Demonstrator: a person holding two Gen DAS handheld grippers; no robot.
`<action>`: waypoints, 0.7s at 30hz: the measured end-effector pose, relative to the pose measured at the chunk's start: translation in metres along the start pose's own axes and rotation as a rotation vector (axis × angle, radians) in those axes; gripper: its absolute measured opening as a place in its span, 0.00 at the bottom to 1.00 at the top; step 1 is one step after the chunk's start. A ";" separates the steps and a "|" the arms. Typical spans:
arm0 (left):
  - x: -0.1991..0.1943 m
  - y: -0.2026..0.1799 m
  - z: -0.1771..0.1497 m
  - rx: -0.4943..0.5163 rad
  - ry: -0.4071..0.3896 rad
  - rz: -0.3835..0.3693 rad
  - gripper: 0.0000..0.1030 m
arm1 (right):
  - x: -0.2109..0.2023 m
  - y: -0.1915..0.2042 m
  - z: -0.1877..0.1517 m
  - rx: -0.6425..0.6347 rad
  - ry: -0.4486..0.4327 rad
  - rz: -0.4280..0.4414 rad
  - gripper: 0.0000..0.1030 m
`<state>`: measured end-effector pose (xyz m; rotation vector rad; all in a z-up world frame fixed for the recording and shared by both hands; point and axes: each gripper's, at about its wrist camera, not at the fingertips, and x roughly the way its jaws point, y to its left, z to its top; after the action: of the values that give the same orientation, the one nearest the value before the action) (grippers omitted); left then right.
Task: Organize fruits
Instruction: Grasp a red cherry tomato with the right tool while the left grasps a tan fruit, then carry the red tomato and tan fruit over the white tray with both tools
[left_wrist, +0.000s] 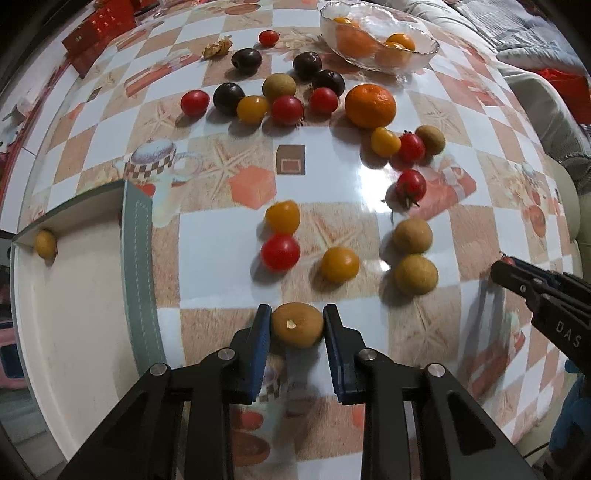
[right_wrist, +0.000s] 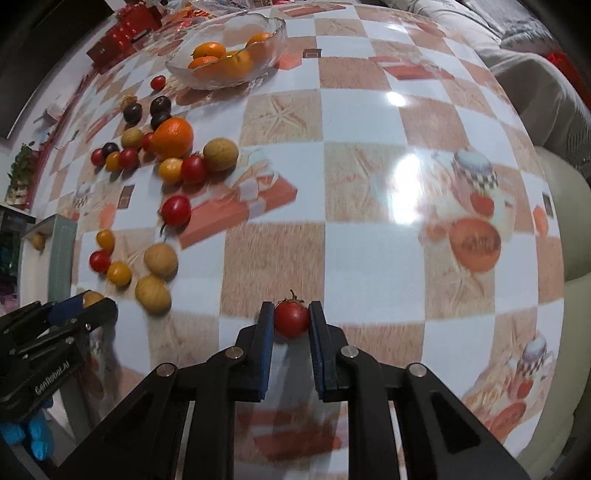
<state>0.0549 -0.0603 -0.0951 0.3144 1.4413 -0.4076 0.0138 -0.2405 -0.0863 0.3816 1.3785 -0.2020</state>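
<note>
Now | left gripper (left_wrist: 297, 325) clamping brown longan (left_wrist: 297, 324) (beside white tray (left_wrist: 74, 314)) | right gripper (right_wrist: 291, 319) pinching red cherry tomato (right_wrist: 291, 318) above checkered tablecloth (right_wrist: 369, 184)

Desk (left_wrist: 332, 173) with glossy checkered cloth, tan and white squares. Lying on it: glass bowl (left_wrist: 376, 40) of oranges at far side, one big orange (left_wrist: 370, 105), dark plums (left_wrist: 246, 58), red tomatoes (left_wrist: 280, 252), yellow tomatoes (left_wrist: 340, 264), tan round fruits (left_wrist: 415, 274) scattered mid-desk, white box (left_wrist: 74, 295) at left edge, red boxes (left_wrist: 98, 35) far left.
</note>
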 end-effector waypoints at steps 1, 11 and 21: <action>-0.001 0.001 -0.002 0.000 0.001 -0.005 0.29 | 0.000 -0.001 -0.005 0.002 0.002 0.004 0.19; -0.021 0.003 -0.022 0.034 0.006 -0.025 0.29 | -0.019 -0.001 -0.047 0.044 0.019 0.068 0.19; -0.044 0.008 -0.044 0.057 -0.007 -0.027 0.29 | -0.039 0.017 -0.061 0.037 0.029 0.086 0.19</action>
<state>0.0154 -0.0296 -0.0562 0.3394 1.4299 -0.4715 -0.0427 -0.2049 -0.0545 0.4749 1.3854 -0.1517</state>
